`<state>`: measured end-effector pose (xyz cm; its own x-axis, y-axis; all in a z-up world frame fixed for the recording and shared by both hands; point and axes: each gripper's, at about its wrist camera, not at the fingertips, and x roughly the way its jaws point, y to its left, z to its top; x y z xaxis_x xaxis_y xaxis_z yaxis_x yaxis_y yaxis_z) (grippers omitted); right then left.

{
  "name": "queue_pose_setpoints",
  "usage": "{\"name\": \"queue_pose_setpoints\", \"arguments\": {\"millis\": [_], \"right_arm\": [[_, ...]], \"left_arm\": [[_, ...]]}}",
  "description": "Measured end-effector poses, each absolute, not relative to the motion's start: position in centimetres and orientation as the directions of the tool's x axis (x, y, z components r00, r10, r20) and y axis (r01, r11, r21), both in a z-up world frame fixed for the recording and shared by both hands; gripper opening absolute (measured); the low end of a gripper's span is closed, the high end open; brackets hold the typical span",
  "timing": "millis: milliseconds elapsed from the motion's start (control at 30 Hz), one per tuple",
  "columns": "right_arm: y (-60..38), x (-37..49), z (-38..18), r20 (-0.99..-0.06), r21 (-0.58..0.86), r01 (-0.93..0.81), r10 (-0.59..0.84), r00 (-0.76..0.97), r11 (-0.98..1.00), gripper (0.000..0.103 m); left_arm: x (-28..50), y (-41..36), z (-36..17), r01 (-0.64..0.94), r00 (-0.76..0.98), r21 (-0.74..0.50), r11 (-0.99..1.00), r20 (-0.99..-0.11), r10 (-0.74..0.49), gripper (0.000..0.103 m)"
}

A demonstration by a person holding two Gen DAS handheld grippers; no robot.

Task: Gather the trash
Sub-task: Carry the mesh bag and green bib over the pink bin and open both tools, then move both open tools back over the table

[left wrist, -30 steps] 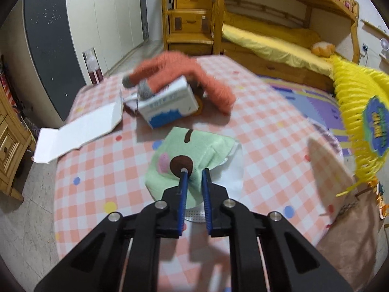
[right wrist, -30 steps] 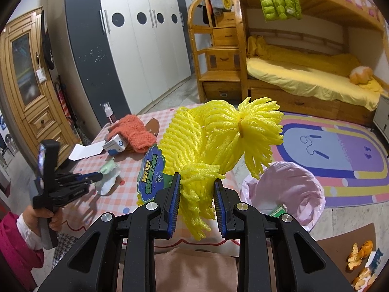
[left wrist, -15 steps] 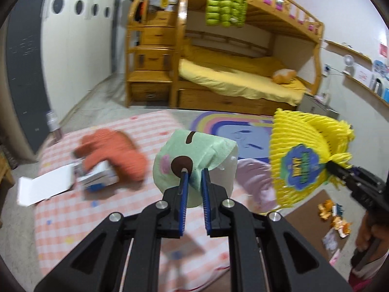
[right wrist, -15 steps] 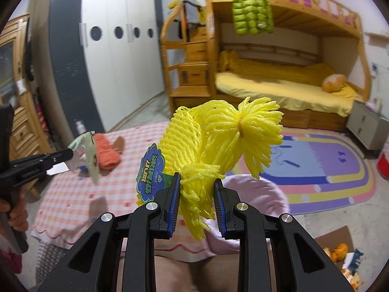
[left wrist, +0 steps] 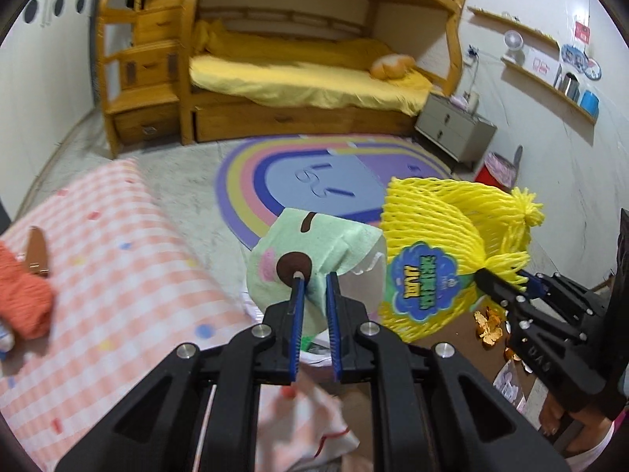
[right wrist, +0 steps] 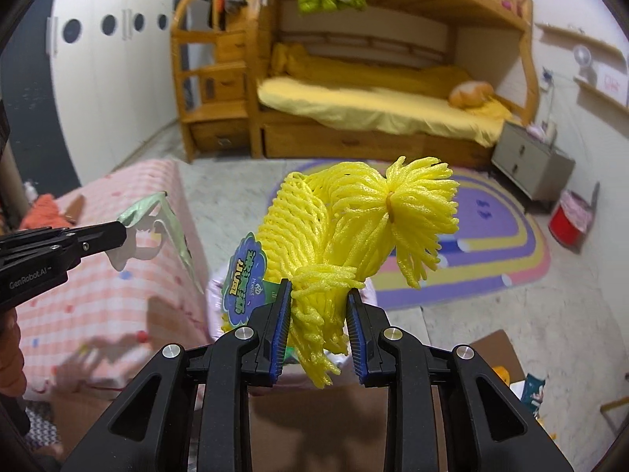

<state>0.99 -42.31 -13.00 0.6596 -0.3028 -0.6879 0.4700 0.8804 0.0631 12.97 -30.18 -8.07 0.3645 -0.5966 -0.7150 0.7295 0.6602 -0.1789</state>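
Note:
My left gripper point(left wrist: 313, 279) is shut on a light green wrapper point(left wrist: 314, 247) with a brown spot, held in the air past the table edge. It also shows in the right wrist view point(right wrist: 165, 216). My right gripper point(right wrist: 318, 295) is shut on a yellow foam fruit net point(right wrist: 354, 228) with a blue-green label. The net point(left wrist: 440, 251) hangs just right of the wrapper in the left wrist view. A pink-lined trash bin point(right wrist: 214, 299) sits low behind the net, mostly hidden.
The pink checkered table point(left wrist: 118, 275) lies at the left with an orange knit cloth point(left wrist: 23, 303) on it. A rainbow rug point(left wrist: 314, 181), a bunk bed point(right wrist: 373, 110) and a grey nightstand point(left wrist: 452, 129) stand beyond. Peels lie on brown cardboard point(left wrist: 471, 338) on the floor.
Both grippers have swung right, away from the table. The green wrapper has left the tabletop and now hangs close beside the yellow net, over the floor by the bin.

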Motion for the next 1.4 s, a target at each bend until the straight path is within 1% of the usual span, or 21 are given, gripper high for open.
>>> {"name": "queue_pose_setpoints", "arguments": {"millis": [133, 233, 267, 300, 367, 433, 500, 600, 767, 933, 1033, 1067, 1100, 1200, 1267, 1400], "right_arm": [[-44.0, 3.0, -15.7, -0.730, 0.039, 0.495, -0.314, 0.607, 0.868, 0.028], [-44.7, 4.5, -17.0, -0.749, 0.028, 0.504, -0.316, 0.583, 0.863, 0.033], [-45.0, 5.0, -17.5, -0.757, 0.022, 0.507, -0.318, 0.571, 0.861, 0.038], [-45.2, 5.5, -18.0, -0.763, 0.027, 0.503, -0.307, 0.568, 0.864, 0.044], [-45.3, 6.0, -18.5, -0.773, 0.055, 0.496, -0.278, 0.570, 0.867, 0.049], [-45.4, 6.0, -18.6, -0.775, 0.072, 0.500, -0.267, 0.573, 0.863, 0.049], [-45.3, 5.4, -18.1, -0.769, 0.094, 0.500, -0.256, 0.586, 0.861, 0.049], [-45.0, 4.3, -16.8, -0.753, 0.133, 0.488, -0.232, 0.616, 0.863, 0.049], [-43.3, 2.3, -14.1, -0.716, 0.158, 0.458, -0.217, 0.663, 0.875, 0.049], [-40.5, 0.9, -11.2, -0.674, 0.200, 0.400, -0.171, 0.718, 0.894, 0.049], [-37.7, 1.0, -9.3, -0.639, 0.223, 0.311, -0.103, 0.762, 0.924, 0.048], [-36.8, 1.3, -8.9, -0.632, 0.228, 0.284, -0.080, 0.771, 0.931, 0.043], [-35.7, 1.6, -8.5, -0.624, 0.229, 0.249, -0.055, 0.779, 0.941, 0.036], [-32.2, 2.8, -7.8, -0.619, 0.216, 0.159, 0.010, 0.785, 0.963, 0.024], [-30.1, 3.5, -7.4, -0.620, 0.194, 0.108, 0.036, 0.784, 0.975, 0.022], [-25.9, 5.3, -6.6, -0.618, 0.172, 0.009, 0.101, 0.780, 0.985, 0.024]], "left_arm": [[15.0, -33.0, -10.7, 0.736, 0.305, -0.203, 0.646, -0.753, -0.584, 0.011], [16.1, -34.4, -11.5, 0.732, 0.286, -0.213, 0.647, -0.766, -0.575, 0.015], [16.2, -34.7, -11.5, 0.732, 0.280, -0.218, 0.646, -0.768, -0.576, 0.020], [16.4, -34.7, -11.4, 0.732, 0.277, -0.222, 0.644, -0.766, -0.579, 0.030], [16.5, -34.4, -10.9, 0.728, 0.304, -0.208, 0.654, -0.756, -0.580, 0.039], [16.5, -33.6, -10.3, 0.728, 0.322, -0.196, 0.657, -0.748, -0.580, 0.042], [16.3, -32.3, -9.6, 0.719, 0.352, -0.178, 0.672, -0.740, -0.573, 0.049], [15.8, -29.9, -8.8, 0.703, 0.393, -0.155, 0.695, -0.729, -0.560, 0.052], [14.3, -25.2, -7.7, 0.656, 0.467, -0.110, 0.747, -0.717, -0.517, 0.057], [12.5, -20.0, -6.6, 0.596, 0.536, -0.083, 0.799, -0.699, -0.473, 0.060], [11.6, -17.0, -6.2, 0.562, 0.570, -0.070, 0.824, -0.689, -0.447, 0.061], [11.3, -15.9, -6.1, 0.546, 0.581, -0.067, 0.835, -0.688, -0.435, 0.063], [11.1, -14.8, -6.0, 0.527, 0.592, -0.069, 0.847, -0.686, -0.424, 0.063], [10.6, -11.6, -5.9, 0.478, 0.620, -0.065, 0.876, -0.681, -0.389, 0.065], [10.5, -9.5, -5.8, 0.437, 0.646, -0.052, 0.898, -0.676, -0.354, 0.065], [10.6, -4.9, -5.8, 0.348, 0.697, -0.025, 0.937, -0.662, -0.276, 0.067]]}}
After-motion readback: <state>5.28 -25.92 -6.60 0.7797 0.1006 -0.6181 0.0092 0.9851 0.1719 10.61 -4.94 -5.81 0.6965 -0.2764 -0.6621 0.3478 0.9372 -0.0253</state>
